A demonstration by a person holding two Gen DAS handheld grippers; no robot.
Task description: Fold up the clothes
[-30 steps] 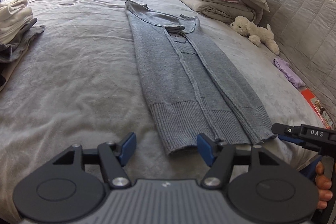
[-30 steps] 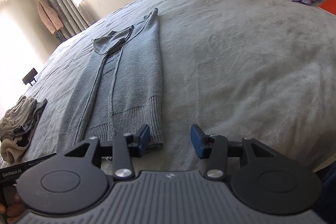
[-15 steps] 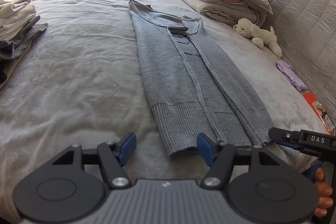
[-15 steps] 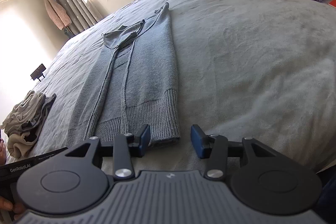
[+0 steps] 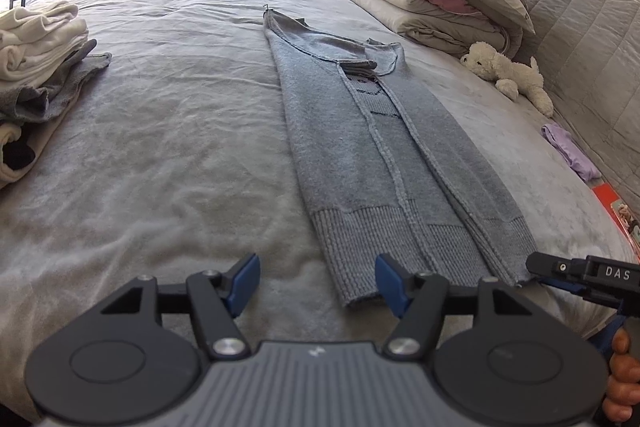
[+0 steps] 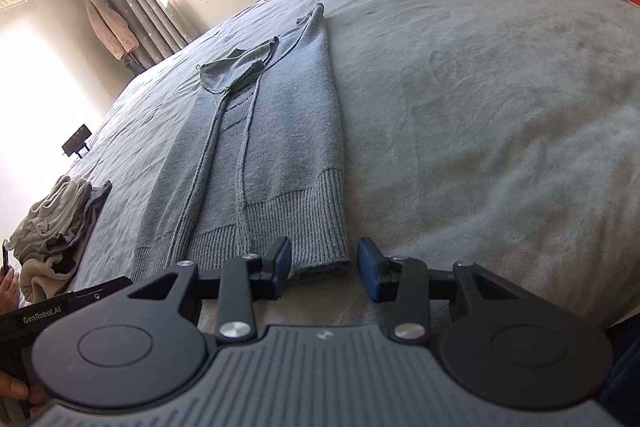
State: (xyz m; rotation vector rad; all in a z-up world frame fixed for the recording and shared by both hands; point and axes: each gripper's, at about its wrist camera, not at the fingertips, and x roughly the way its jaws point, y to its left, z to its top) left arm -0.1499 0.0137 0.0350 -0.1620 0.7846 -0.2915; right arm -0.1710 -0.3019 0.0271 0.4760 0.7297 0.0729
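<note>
A grey-blue knit sweater (image 5: 384, 163) lies flat on the bed as a long strip, both sides folded in, ribbed hem toward me; it also shows in the right wrist view (image 6: 272, 155). My left gripper (image 5: 318, 285) is open and empty, its jaws standing around the hem's left corner. My right gripper (image 6: 324, 269) is open and empty, its jaws around the hem's right corner; it also shows at the hem's right corner in the left wrist view (image 5: 560, 273).
A pile of clothes (image 5: 36, 67) lies at the bed's left. Folded duvets (image 5: 440, 3), a white plush dog (image 5: 508, 75) and a purple garment (image 5: 570, 151) lie at the right by the headboard. The grey bedspread (image 5: 160, 147) is wrinkled.
Both grippers have moved a little toward the sweater's hem, one at each corner. Both stay open. The sweater has not moved.
</note>
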